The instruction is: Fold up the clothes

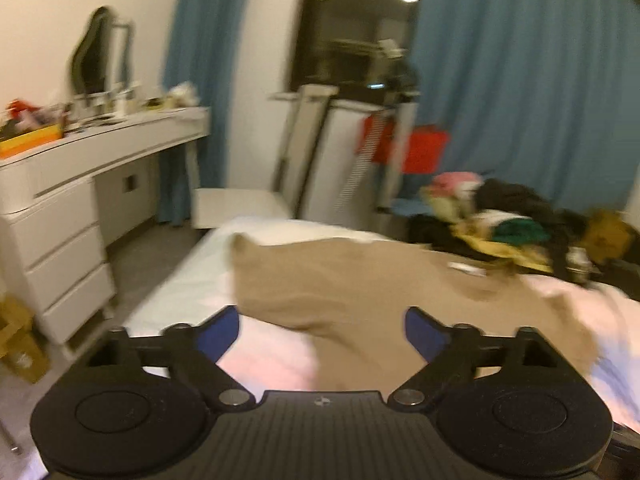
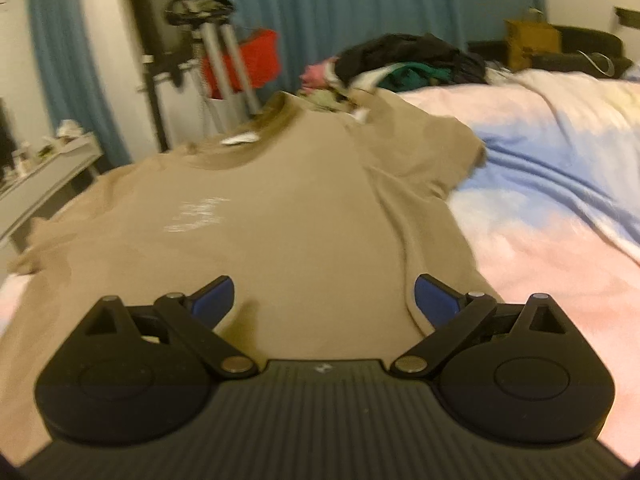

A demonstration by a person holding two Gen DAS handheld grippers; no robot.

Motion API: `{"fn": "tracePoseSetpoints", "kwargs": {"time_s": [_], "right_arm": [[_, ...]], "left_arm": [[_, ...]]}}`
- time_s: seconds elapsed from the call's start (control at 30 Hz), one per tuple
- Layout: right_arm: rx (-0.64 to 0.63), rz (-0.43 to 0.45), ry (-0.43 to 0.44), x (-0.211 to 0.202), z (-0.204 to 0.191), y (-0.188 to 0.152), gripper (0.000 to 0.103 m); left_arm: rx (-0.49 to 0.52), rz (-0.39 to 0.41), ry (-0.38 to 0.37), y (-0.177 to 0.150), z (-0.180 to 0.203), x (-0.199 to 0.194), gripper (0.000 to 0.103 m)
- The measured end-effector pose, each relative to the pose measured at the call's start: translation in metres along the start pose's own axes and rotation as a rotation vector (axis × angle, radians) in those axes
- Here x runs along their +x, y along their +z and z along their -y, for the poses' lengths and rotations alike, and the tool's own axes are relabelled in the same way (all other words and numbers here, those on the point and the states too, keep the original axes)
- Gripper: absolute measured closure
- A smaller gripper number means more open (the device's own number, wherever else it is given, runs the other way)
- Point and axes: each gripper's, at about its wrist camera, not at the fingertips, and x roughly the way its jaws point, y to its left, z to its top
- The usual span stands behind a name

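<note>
Item one, nearest you: your right gripper point(image 2: 324, 300), blue pads spread wide with nothing between them, hanging over the lower body of the tan T-shirt point(image 2: 280, 208).
Item two: your left gripper point(image 1: 322, 332), jaws likewise apart and empty, poised above the shirt's near edge point(image 1: 360, 292); this view is blurred.
Item three: the T-shirt itself, spread flat and unfolded on the bed, front up, a faint white print point(image 2: 198, 214) on the chest, collar pointing away from you, a white tag point(image 2: 239, 139) at the neck, one short sleeve point(image 2: 436, 152) lying out to the right.
Item four: pink-and-blue blanket point(image 2: 540, 184), covering the bed under and beside the shirt.
Item five: pile of mixed clothes point(image 2: 408, 62), dark, green and pink, just beyond the collar.
Item six: white dresser with drawers point(image 1: 60, 240) left of the bed, its top cluttered, a mirror point(image 1: 94, 56) above.
Item seven: teal curtains point(image 1: 520, 80) and a dark window point(image 1: 352, 28) along the far wall.
</note>
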Motion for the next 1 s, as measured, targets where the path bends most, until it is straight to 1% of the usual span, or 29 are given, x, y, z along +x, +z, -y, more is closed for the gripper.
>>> {"fn": "tracePoseSetpoints", "kwargs": {"time_s": [0.03, 0.07, 0.1, 0.17, 0.2, 0.27, 0.33, 0.37, 0.47, 0.5, 0.53, 0.57, 0.67, 0.73, 0.8, 0.9, 0.97, 1.0], "right_arm": [[-0.024, 0.006, 0.027, -0.008, -0.006, 0.0, 0.005], [-0.047, 0.011, 0.053, -0.017, -0.011, 0.0, 0.005], [-0.071, 0.017, 0.08, -0.025, -0.017, 0.001, 0.005], [-0.13, 0.012, 0.13, -0.033, -0.033, 0.001, 0.006], [-0.161, 0.009, 0.155, -0.037, -0.041, 0.002, 0.009], [-0.221, 0.003, 0.205, -0.045, -0.057, 0.003, 0.012], [-0.266, -0.016, 0.242, -0.037, -0.076, 0.009, 0.017], [-0.281, -0.027, 0.258, -0.03, -0.085, 0.014, 0.018], [-0.296, -0.071, 0.31, 0.005, -0.126, 0.038, 0.018], [-0.296, -0.09, 0.329, 0.02, -0.143, 0.046, 0.018], [-0.309, -0.104, 0.347, 0.036, -0.164, 0.056, 0.018], [-0.323, -0.117, 0.365, 0.053, -0.185, 0.066, 0.018], [-0.388, -0.145, 0.414, 0.095, -0.253, 0.083, 0.018], [-0.398, -0.176, 0.454, 0.126, -0.3, 0.09, 0.02], [-0.429, -0.194, 0.485, 0.156, -0.347, 0.089, 0.021], [-0.509, -0.211, 0.491, 0.193, -0.402, 0.076, 0.021], [-0.54, -0.231, 0.483, 0.215, -0.425, 0.065, 0.021], [-0.555, -0.242, 0.479, 0.226, -0.437, 0.059, 0.023]], "left_arm": [[0.008, 0.009, -0.032, -0.003, 0.011, -0.012, 0.01], [0.016, 0.018, -0.061, -0.007, 0.02, -0.024, 0.007], [0.025, 0.023, -0.081, -0.011, 0.026, -0.033, 0.003], [0.052, 0.021, -0.104, -0.018, 0.032, -0.046, 0.002], [0.063, 0.022, -0.108, -0.02, 0.033, -0.051, 0.002], [0.068, 0.043, -0.087, -0.023, 0.028, -0.056, 0.001], [0.069, 0.063, -0.075, -0.025, 0.02, -0.06, 0.001], [0.07, 0.07, -0.068, -0.025, 0.016, -0.059, 0.001], [0.063, 0.074, -0.036, -0.029, 0.001, -0.052, 0.001], [0.046, 0.07, -0.033, -0.029, -0.008, -0.048, 0.001], [0.023, 0.063, -0.025, -0.03, -0.016, -0.043, 0.001], [0.009, 0.052, 0.0, -0.032, -0.023, -0.035, 0.001], [-0.045, 0.02, 0.067, -0.036, -0.044, -0.011, 0.002], [-0.091, 0.001, 0.101, -0.04, -0.057, 0.006, 0.002], [-0.13, -0.007, 0.116, -0.039, -0.068, 0.02, 0.003], [-0.174, 0.001, 0.16, -0.04, -0.082, 0.04, 0.003], [-0.203, 0.002, 0.182, -0.041, -0.091, 0.053, 0.003], [-0.224, -0.006, 0.184, -0.042, -0.096, 0.061, 0.003]]}}
